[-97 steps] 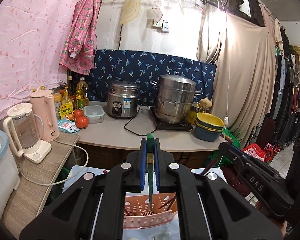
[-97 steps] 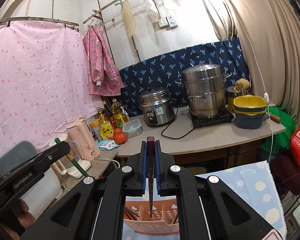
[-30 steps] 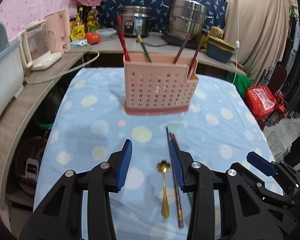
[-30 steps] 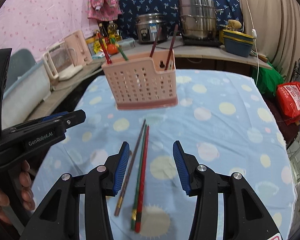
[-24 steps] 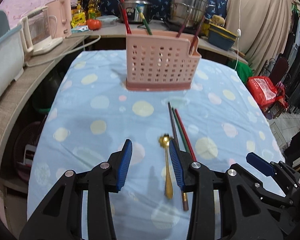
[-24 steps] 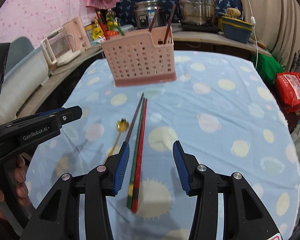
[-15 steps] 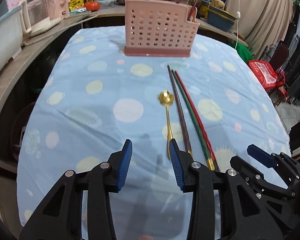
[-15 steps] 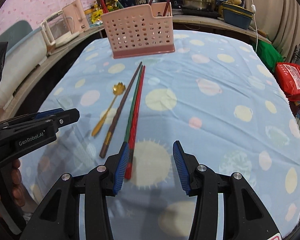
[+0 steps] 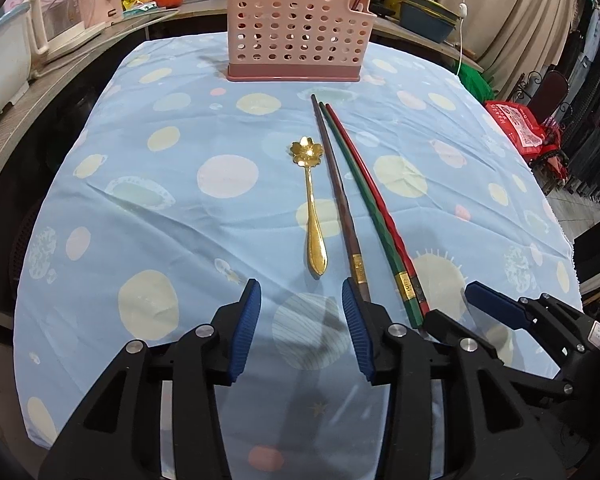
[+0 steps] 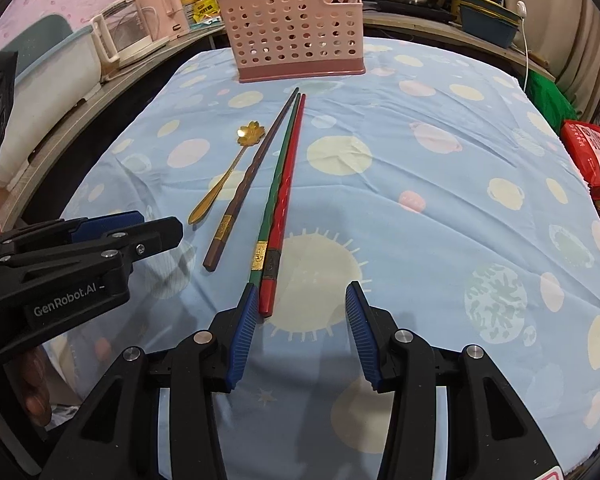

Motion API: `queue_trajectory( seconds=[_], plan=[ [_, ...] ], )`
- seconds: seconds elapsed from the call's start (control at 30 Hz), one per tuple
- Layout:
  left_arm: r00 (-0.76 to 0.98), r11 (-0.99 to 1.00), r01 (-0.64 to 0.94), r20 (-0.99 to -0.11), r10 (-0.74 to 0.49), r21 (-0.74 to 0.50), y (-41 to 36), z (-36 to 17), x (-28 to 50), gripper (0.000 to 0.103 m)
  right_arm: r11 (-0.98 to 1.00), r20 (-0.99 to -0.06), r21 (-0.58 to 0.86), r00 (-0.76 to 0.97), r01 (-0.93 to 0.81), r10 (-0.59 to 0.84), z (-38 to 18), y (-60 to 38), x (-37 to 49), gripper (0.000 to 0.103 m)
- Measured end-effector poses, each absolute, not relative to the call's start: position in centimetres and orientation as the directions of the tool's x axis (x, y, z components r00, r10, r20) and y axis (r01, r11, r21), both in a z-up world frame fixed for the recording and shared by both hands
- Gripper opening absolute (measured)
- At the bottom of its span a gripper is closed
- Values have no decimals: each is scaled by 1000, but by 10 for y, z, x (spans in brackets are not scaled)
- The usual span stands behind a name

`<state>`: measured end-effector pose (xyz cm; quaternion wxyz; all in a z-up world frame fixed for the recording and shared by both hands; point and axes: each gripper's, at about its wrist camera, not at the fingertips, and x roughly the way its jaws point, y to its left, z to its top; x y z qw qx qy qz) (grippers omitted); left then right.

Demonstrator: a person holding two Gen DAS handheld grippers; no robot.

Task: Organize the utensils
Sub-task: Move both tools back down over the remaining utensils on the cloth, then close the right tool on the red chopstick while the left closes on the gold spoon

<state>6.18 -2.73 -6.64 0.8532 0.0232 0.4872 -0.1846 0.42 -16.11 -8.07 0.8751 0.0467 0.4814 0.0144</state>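
A pink perforated utensil basket (image 9: 298, 30) (image 10: 296, 36) stands at the table's far side with several chopsticks in it. On the blue spotted cloth lie a gold flower spoon (image 9: 311, 204) (image 10: 224, 176), a brown chopstick (image 9: 338, 196) (image 10: 252, 178), a green chopstick (image 9: 364, 204) (image 10: 276, 184) and a red chopstick (image 9: 374, 188) (image 10: 286, 192). My left gripper (image 9: 300, 304) is open and empty, just short of the spoon handle and the brown chopstick's end. My right gripper (image 10: 300, 300) is open and empty, its left finger beside the red and green chopstick ends.
The tablecloth (image 9: 160, 184) drops off at the near and right edges. A counter behind holds a blender (image 10: 120, 40), a pink kettle (image 10: 160, 4), bottles, steel pots and stacked bowls (image 9: 428, 12). A red bag (image 10: 592, 152) sits right of the table.
Both grippers were shut on chopsticks above the basket, then opened and drew back toward the near edge and lower. The spoon and three chopsticks now lie just ahead of the fingers.
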Motion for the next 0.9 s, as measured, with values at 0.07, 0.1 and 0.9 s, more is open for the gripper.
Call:
queue_trajectory(
  seconds=[0.07, 0.1, 0.9],
  plan=[
    [457, 931, 336, -841, -291, -139, -27, -67, 62, 40, 995, -841, 96, 536, 20, 70, -82, -161, 5, 45],
    [457, 932, 335, -841, -290, -139, -27, -67, 63, 40, 995, -841, 97, 536, 22, 70, -82, -162, 5, 45],
    [414, 917, 365, -855, -314, -160, -39, -75, 66, 40, 998, -838, 55, 544, -7, 50, -87, -156, 29, 7]
  ],
)
